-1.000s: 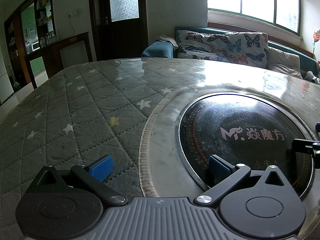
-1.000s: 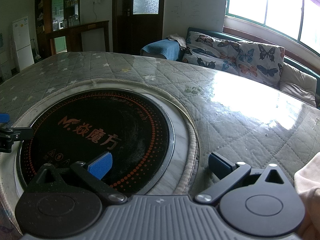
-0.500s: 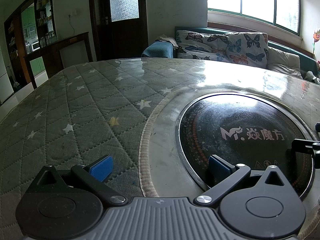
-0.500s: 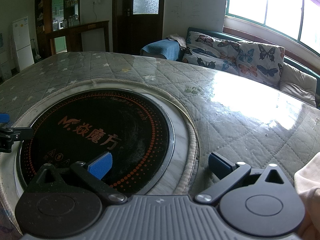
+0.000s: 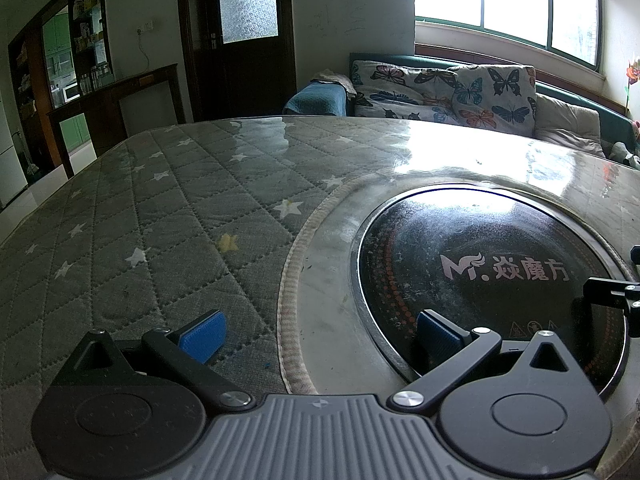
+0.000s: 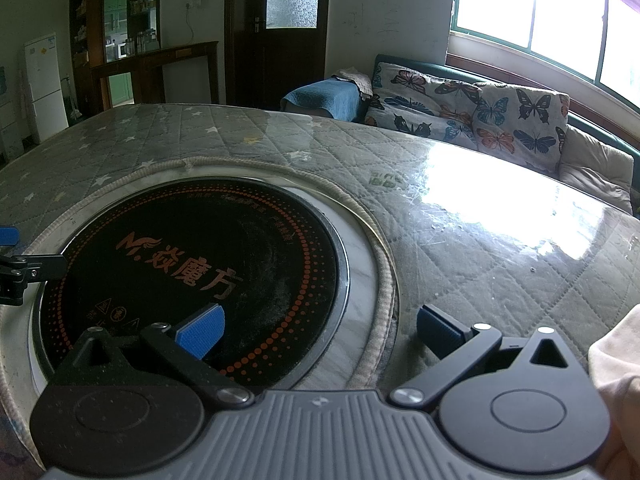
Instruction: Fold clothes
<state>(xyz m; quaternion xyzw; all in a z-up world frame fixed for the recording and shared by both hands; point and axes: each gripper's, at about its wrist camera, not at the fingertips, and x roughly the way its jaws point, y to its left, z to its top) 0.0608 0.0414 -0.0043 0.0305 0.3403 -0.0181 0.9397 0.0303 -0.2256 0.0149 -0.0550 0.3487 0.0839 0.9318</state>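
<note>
Down at the near edge of the table, both tools sit low and level. The left gripper [image 5: 320, 336] is spread wide, blue pads apart, nothing between them, straddling the seam where the quilted cover [image 5: 160, 232] meets the round black cooktop [image 5: 480, 280]. The right gripper [image 6: 318, 330] is just as released and empty, one pad over the cooktop [image 6: 192, 264], the other over the cover. That reads as a ready pose, parked before any grab. And the clothing? Only a pale, cream-coloured cloth [image 6: 616, 368] peeks in at the right gripper's lower right corner, soft and rumpled, its kind impossible to tell. Folding looks not yet begun. Further back, the butterfly cushions [image 5: 460, 88] and the bright window [image 6: 560, 12].
</note>
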